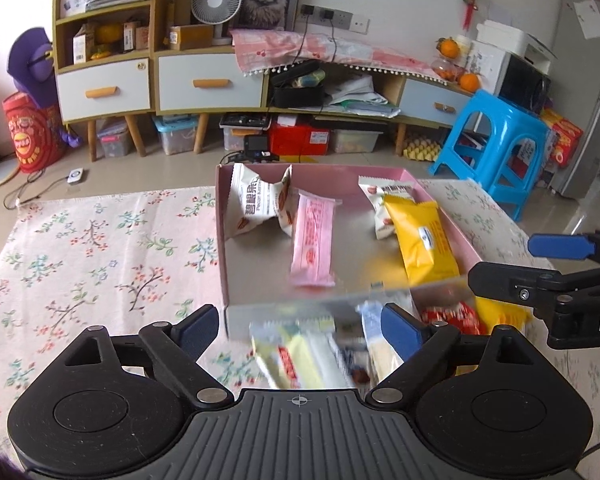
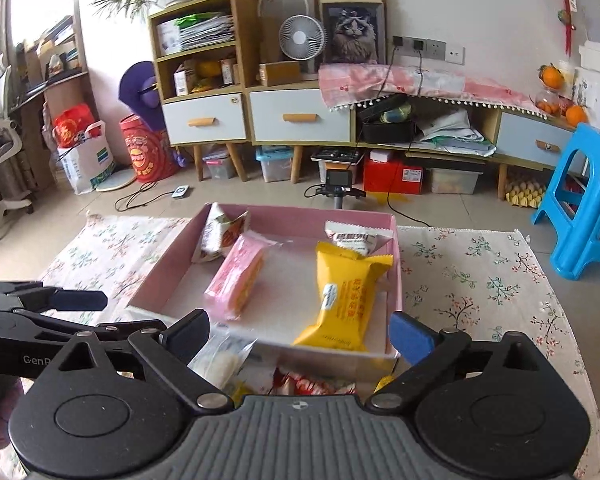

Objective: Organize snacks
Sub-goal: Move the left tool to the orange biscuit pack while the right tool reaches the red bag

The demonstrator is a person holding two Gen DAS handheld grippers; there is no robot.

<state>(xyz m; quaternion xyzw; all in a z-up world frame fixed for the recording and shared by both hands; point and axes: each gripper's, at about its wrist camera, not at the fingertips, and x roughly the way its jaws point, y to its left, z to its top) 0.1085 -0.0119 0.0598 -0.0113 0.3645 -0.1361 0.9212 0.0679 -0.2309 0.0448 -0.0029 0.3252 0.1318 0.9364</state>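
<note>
A pink box (image 1: 221, 216) (image 2: 168, 256) on the floral cloth holds a pink snack bar (image 1: 313, 240) (image 2: 236, 276), a yellow packet (image 1: 424, 236) (image 2: 342, 300) and white nut packets (image 1: 256, 204) (image 2: 356, 238). Loose snacks lie in front of the box: a pale yellow packet (image 1: 296, 360), a red packet (image 1: 454, 316) (image 2: 320, 386) and a clear-wrapped one (image 2: 220, 360). My left gripper (image 1: 300, 322) is open and empty above the loose snacks. My right gripper (image 2: 300, 334) is open and empty over the box's near edge, and shows in the left wrist view (image 1: 532, 264).
The floral tablecloth (image 1: 100, 264) (image 2: 480, 288) covers the table. A blue plastic stool (image 1: 496, 152) (image 2: 584, 200) stands at the right. Cabinets with drawers (image 1: 204, 84) (image 2: 296, 116) line the far wall. A small camera on a stand (image 2: 336, 184) sits behind the box.
</note>
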